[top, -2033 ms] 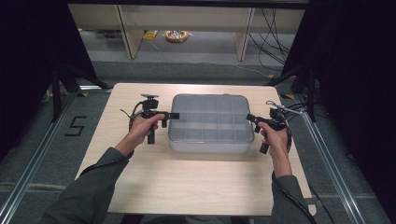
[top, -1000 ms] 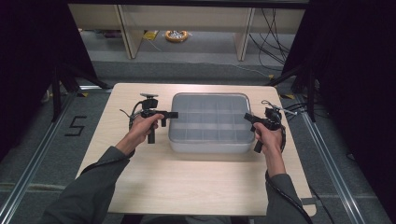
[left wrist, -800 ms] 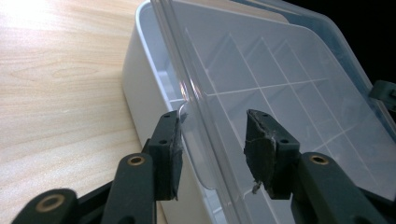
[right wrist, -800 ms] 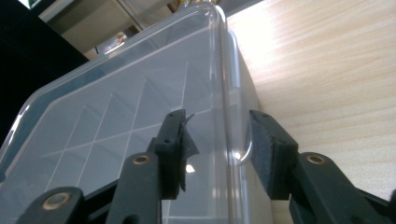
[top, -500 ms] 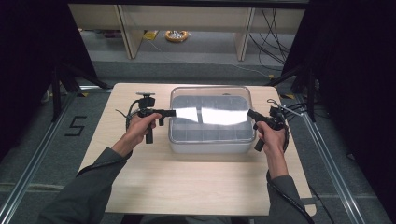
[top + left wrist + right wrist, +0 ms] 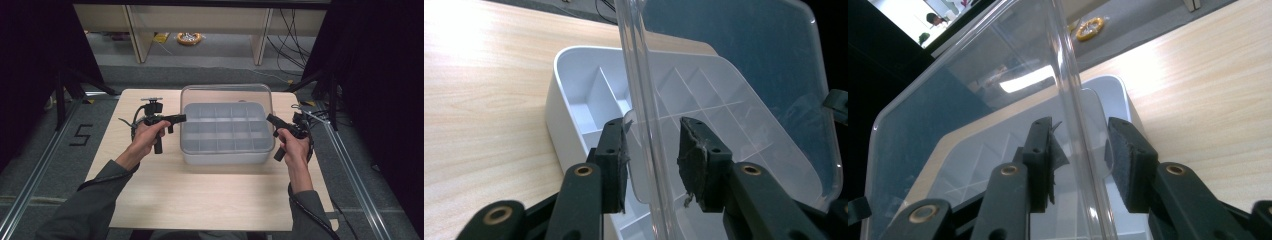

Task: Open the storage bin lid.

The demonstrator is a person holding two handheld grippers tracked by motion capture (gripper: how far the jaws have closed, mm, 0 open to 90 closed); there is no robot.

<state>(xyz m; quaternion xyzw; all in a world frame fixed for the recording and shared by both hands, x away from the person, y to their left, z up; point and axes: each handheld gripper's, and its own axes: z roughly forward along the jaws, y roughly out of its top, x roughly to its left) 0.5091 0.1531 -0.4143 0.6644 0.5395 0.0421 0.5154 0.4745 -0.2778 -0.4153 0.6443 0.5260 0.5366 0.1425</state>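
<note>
A white box [image 6: 225, 136] with several compartments stands on the wooden table [image 6: 200, 195]. Its clear lid [image 6: 227, 96] is raised at the near edge and tilts up toward the far side. My left gripper [image 6: 182, 118] is shut on the lid's left edge, its jaws having just closed further. My right gripper [image 6: 269, 118] is shut on the lid's right edge. In the left gripper view the lid [image 6: 734, 65] rim passes between the pads of the left gripper [image 6: 653, 125], above the box [image 6: 574, 85]. The right gripper view shows the right gripper [image 6: 1080, 125] around the lid [image 6: 973, 100] rim.
The box compartments hold nothing that I can see. Bare table lies in front of the box and at both sides. An orange-yellow ring [image 6: 190, 38] lies on the floor beyond the table. A floor mark "5" [image 6: 80, 135] is at the left.
The lid lay flat on the box; now both grippers hold its side edges and it has swung up at the near edge. Both hands have risen slightly.
</note>
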